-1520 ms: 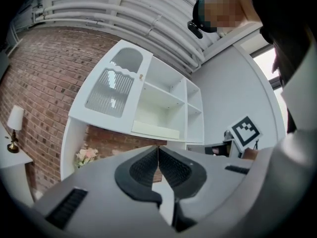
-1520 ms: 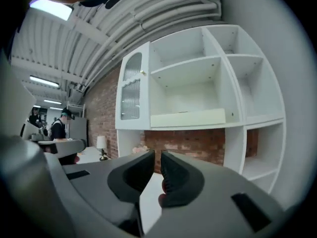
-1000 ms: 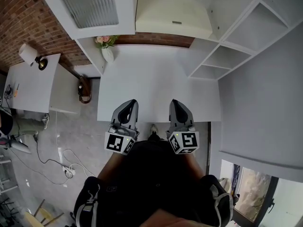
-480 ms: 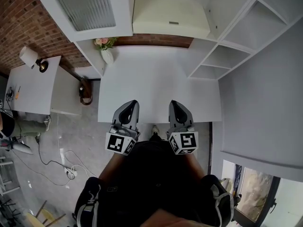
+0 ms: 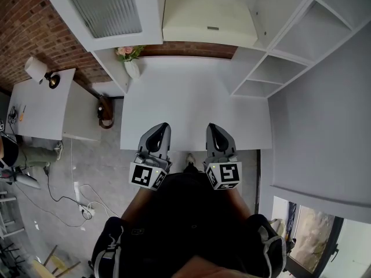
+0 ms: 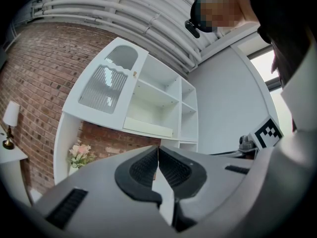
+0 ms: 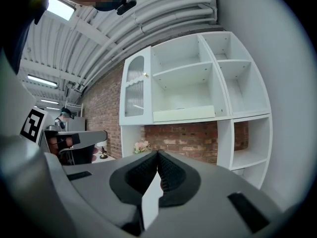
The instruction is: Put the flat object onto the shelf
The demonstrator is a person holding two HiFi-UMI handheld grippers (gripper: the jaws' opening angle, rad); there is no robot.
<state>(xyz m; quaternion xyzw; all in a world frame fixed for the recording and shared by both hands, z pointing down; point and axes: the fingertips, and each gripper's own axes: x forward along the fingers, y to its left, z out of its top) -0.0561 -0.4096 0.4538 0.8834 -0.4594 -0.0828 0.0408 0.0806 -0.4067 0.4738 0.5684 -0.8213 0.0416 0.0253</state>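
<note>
Loft workspace — brick wall (image 5: 23, 22), shelving (image 5: 301, 33).

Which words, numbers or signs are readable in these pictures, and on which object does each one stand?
No word or number can be read in any view.
small grey label on the cream flat object: too small to read.
square markers on the cubes of the left gripper and the right gripper: black-and-white patterns, no letters.
</note>
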